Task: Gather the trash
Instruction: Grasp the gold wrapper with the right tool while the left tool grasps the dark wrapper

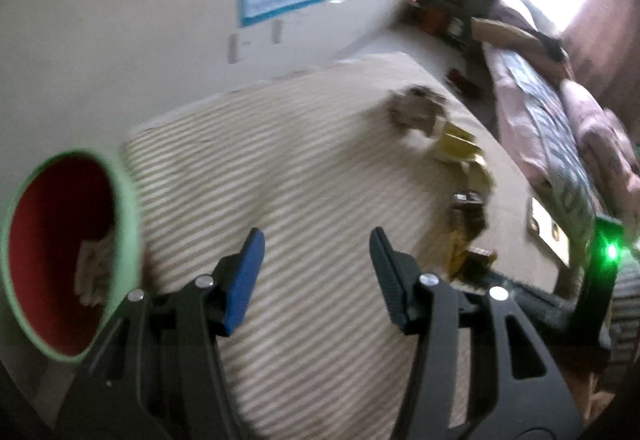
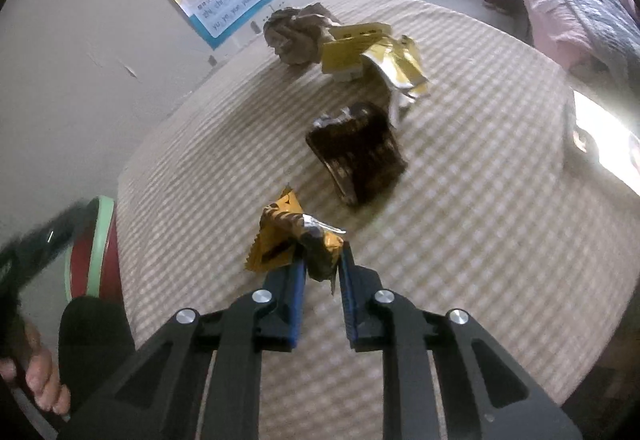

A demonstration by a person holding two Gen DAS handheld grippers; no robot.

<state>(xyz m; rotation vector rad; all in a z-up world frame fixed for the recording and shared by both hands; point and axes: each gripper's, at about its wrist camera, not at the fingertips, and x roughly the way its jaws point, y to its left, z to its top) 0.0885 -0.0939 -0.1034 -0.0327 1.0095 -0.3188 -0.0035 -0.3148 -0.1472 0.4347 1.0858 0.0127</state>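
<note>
Right gripper [image 2: 322, 264] jaws clamp one orange wrapper [image 2: 288, 236]; left gripper [image 1: 316, 244] jaws half-open, empty; one bin [image 1: 60, 252].

Orange wrapper [image 2: 296, 240] between fingers [image 2: 286, 280]

**A:** Where's the open room on that table [image 2: 500, 199]?

**B:** The whole near side and right half of the checked cloth is bare. The clutter runs in a line up the middle: orange wrapper [image 2: 288, 240], dark wrapper [image 2: 360, 151], yellow packets [image 2: 372, 51], crumpled paper [image 2: 296, 33] at the far end.

**A:** And the left?

**B:** Wall [image 1: 120, 19] hugs that edge, with the red bin [image 1: 60, 252] just off the corner, mouth unblocked.
</note>
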